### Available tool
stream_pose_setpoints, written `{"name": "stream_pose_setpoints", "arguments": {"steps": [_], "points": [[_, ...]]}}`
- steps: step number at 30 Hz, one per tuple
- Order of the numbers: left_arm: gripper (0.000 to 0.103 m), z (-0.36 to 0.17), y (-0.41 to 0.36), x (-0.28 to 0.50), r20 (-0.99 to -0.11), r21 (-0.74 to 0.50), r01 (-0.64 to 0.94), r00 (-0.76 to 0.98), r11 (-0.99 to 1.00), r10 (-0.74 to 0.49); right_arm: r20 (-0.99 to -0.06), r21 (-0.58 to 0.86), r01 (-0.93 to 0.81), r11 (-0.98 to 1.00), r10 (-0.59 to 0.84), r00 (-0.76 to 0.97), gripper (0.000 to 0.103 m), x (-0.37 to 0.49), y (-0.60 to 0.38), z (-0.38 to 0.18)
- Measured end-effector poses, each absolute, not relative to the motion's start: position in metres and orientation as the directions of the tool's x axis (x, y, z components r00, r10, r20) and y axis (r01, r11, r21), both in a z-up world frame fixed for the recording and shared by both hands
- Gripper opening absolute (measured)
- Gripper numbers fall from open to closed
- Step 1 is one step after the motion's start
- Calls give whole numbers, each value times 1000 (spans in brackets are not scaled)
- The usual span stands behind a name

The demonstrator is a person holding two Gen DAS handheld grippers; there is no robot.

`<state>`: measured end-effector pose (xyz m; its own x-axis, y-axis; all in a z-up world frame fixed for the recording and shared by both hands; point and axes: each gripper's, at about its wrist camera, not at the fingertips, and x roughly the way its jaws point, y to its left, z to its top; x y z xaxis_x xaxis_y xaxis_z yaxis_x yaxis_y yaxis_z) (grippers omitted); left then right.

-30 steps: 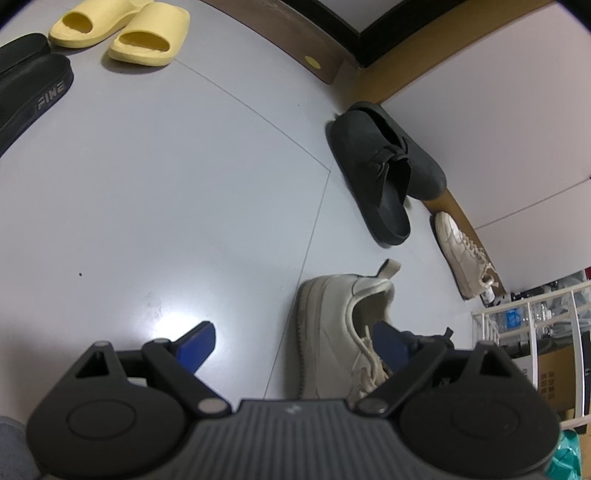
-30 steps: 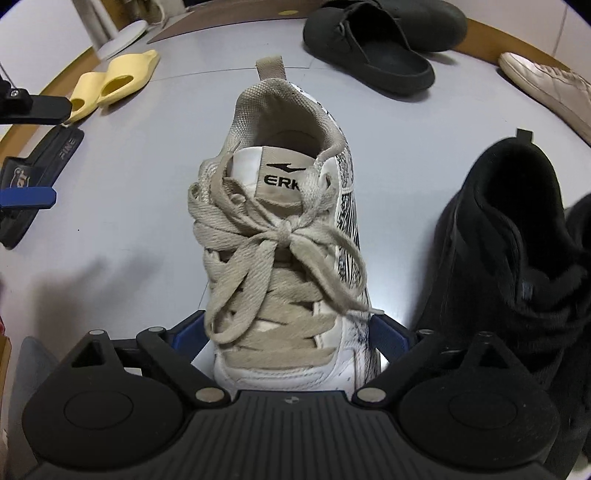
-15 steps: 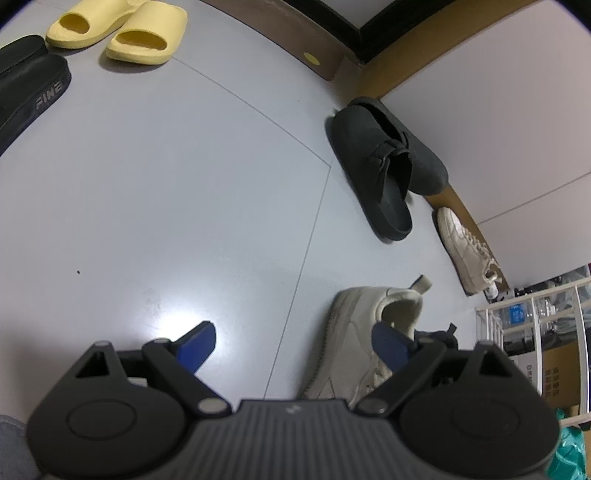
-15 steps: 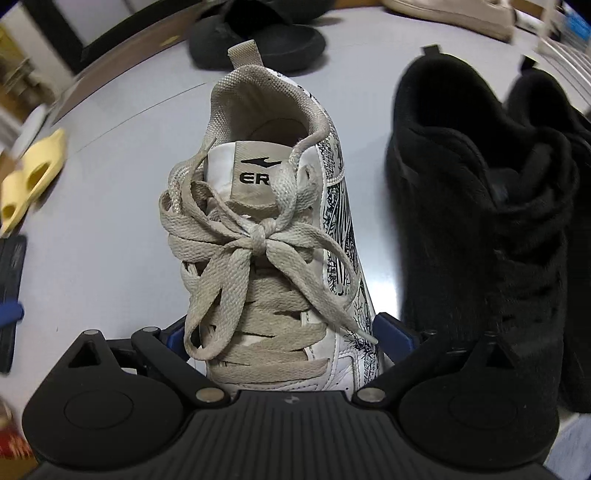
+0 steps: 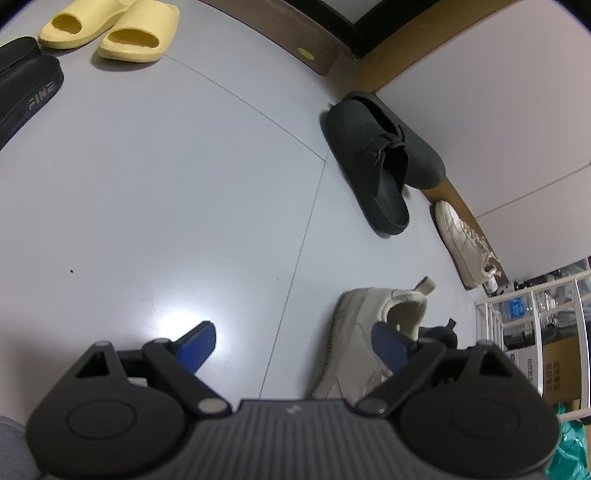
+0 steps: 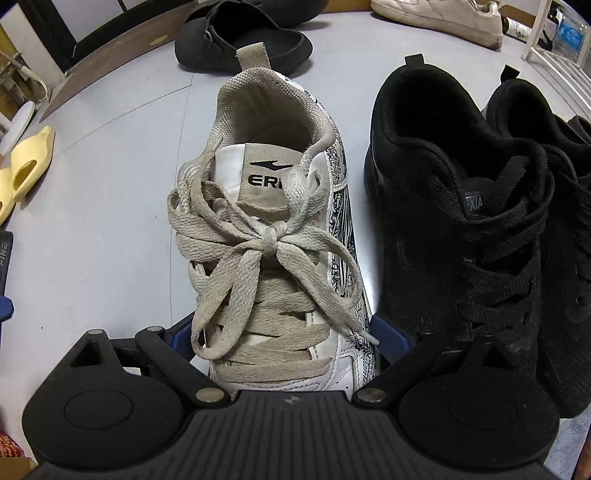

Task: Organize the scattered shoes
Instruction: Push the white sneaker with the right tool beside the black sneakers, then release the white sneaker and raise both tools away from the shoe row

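While the left gripper (image 5: 291, 341) gapes empty, the right gripper (image 6: 291, 332) pinches a flat-laced, mesh-collared sneaker (image 6: 273, 236).

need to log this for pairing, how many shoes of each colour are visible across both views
yellow slides: 2
black slides: 2
dark clogs: 2
black sneakers: 2
white sneaker by the wall: 1
white laced sneaker in the right gripper: 1
total: 10

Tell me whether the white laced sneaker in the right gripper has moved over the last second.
Yes. The white laced sneaker, clamped in the right gripper, has been carried toward the black sneakers and now sits right beside them.
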<state>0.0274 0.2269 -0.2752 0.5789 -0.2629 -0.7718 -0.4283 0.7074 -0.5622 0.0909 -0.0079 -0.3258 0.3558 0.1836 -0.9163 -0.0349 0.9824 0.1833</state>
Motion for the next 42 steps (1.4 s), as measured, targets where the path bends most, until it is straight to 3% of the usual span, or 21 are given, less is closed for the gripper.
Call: {"name": "stream_pose_setpoints", "arguments": {"steps": [6, 10, 20, 24, 36, 42], "points": [[93, -277, 225, 31, -773, -560, -425, 577, 711, -263, -921, 206, -51, 977, 211, 328, 99, 96, -6, -325], [93, -281, 222, 34, -785, -549, -431, 560, 716, -265, -934, 168, -150, 974, 206, 293, 98, 92, -2, -309], [93, -292, 205, 41, -796, -547, -402, 522, 735, -307, -940, 72, -304, 950, 166, 298, 98, 88, -44, -226], [93, -295, 209, 39, -809, -533, -432, 511, 728, -289, -940, 57, -283, 957, 147, 308, 98, 60, -108, -182], [93, -271, 197, 42, -837, -481, -371, 463, 794, -291, -920, -24, -222, 975, 65, 386, 98, 108, -205, -55], [92, -253, 169, 60, -872, -423, -318, 397, 848, -286, -891, 7, -204, 979, 98, 442, 98, 86, -223, -27]]}}
